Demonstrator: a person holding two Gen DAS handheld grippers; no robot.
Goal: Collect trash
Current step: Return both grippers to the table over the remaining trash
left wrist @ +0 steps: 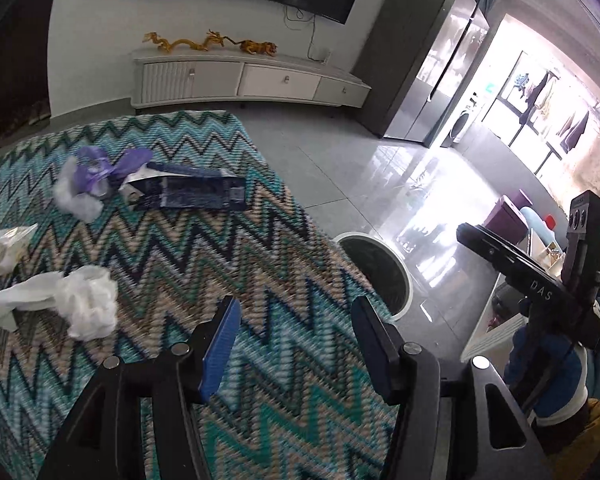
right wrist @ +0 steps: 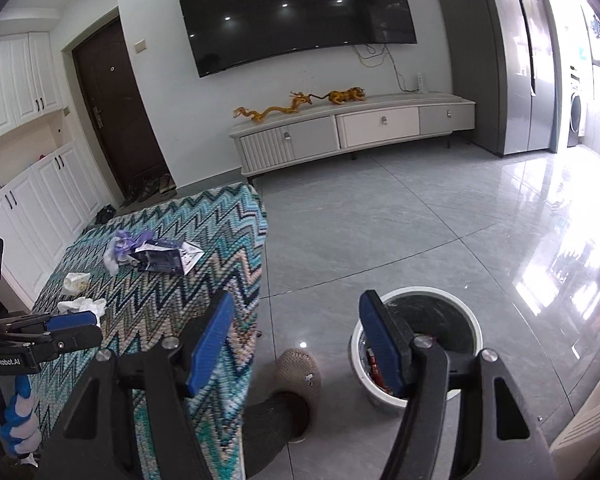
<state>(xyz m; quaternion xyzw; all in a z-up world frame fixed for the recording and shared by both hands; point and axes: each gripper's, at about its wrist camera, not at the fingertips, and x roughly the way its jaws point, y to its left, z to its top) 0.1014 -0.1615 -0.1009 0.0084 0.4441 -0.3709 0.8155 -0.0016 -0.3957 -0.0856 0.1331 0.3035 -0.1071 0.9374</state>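
Trash lies scattered on the zigzag-patterned cloth (left wrist: 228, 264) at the left of the left wrist view: a crumpled white wrapper (left wrist: 80, 304) at lower left, a pale crinkled packet (left wrist: 4, 248) at the left edge, a purple and white bag (left wrist: 92, 176) further up, touching a flattened dark blue package (left wrist: 192, 194) just right of it. A white bin (right wrist: 416, 344) with a dark liner stands on the grey floor at lower right of the right wrist view, with red scraps inside. The left gripper (left wrist: 296, 344) is spread over bare cloth, holding nothing. The right gripper (right wrist: 300, 344) is likewise spread and empty, one finger in front of the bin's rim.
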